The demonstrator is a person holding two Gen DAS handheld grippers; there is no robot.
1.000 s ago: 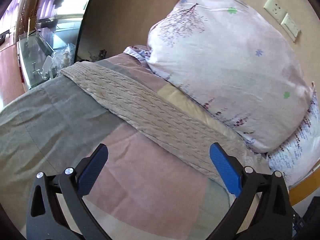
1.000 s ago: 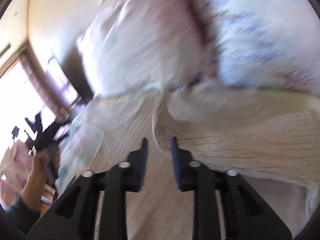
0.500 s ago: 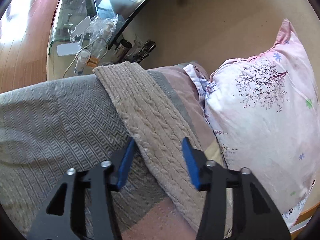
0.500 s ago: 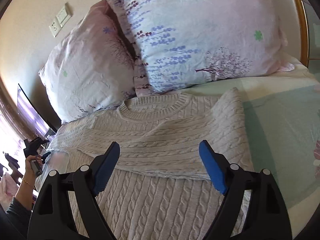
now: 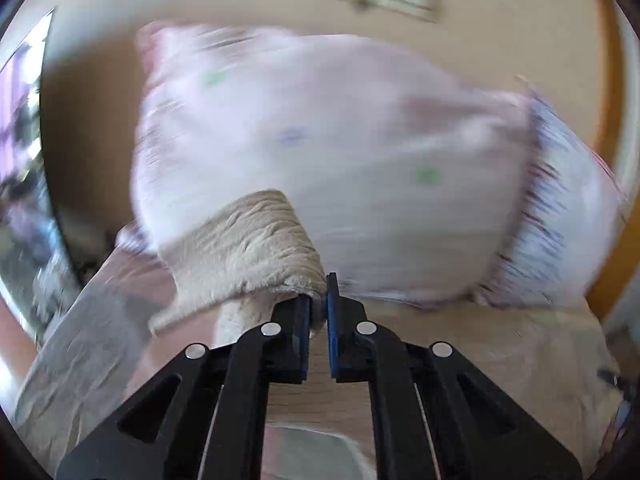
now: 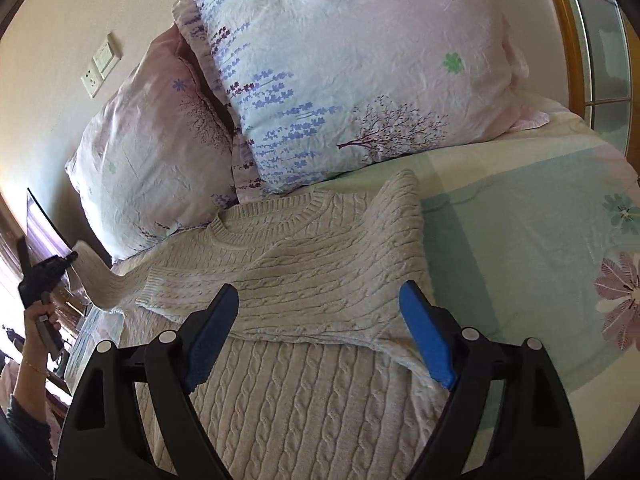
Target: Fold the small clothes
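The cream cable-knit sweater (image 6: 304, 264) lay flat on the bed (image 6: 520, 240), just ahead of and under the right gripper (image 6: 320, 332), with its collar toward the two pillows. No container showed in either view; the bed alone carried the things. One sleeve (image 6: 328, 296) was already folded across the chest of the sweater, and it lay between the two blue fingers (image 6: 426, 334) of the right gripper, which stood wide apart and held nothing.

The left gripper (image 5: 318, 312) had its fingers nearly closed, with only a thin gap, and the cuff of the other sleeve (image 5: 248, 256) was pinched between them. This sleeve was lifted off the bed and hung to the left of the gripper tips. In the right wrist view the same gripper (image 6: 40, 280) appeared far to the left, held by the person's hand (image 6: 38, 320), with the sleeve stretched from it down to the sweater body.

Beyond the left gripper stood the pink pillow (image 5: 320, 152) (very blurred in this view), and beyond the right gripper the blue-and-pink pillow (image 6: 352, 80) leaned beside it. A wall socket plate (image 6: 100, 66) was on the wall above them.

Half a second before, the left gripper was half open around the sleeve, which lay flat on the bed; now it had closed on it and raised it. The right gripper view was almost unchanged.
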